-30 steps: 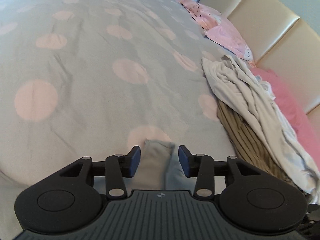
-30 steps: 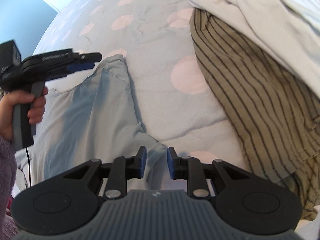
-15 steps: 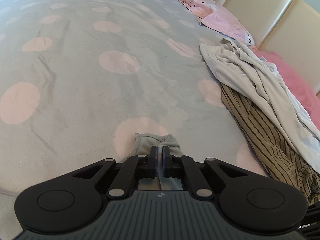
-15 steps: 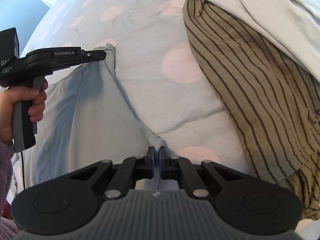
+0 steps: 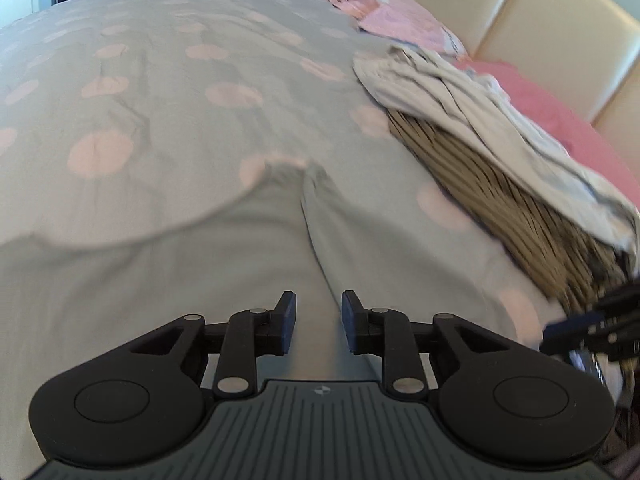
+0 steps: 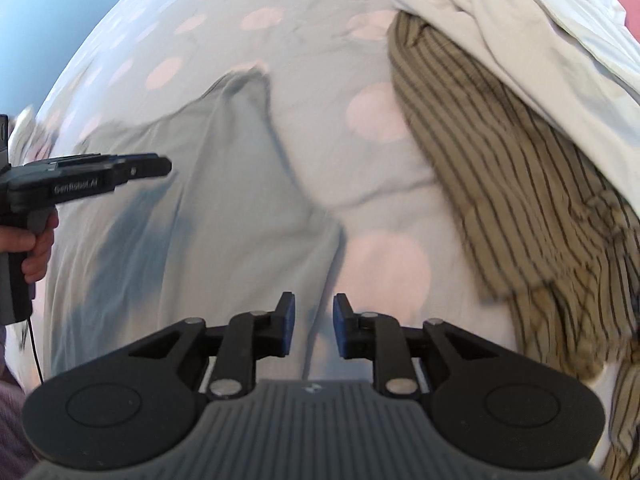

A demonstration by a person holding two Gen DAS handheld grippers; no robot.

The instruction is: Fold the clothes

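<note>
**Q:** Where is the garment, and what are my grippers doing?

**A:** The pale blue-grey garment (image 6: 224, 208) lies spread on the polka-dot bedspread (image 5: 168, 80), just left of the brown striped shirt (image 6: 500, 184). My left gripper (image 5: 318, 322) and right gripper (image 6: 314, 330) hover over it, jaws opening, pads clear of the cloth.

**Q:** How far along am I?

**A:** Early, I judge. This piece looks laid out but not squared. The striped shirt and the cream garment (image 5: 460, 92) on top of it sit heaped, unfolded.
</note>
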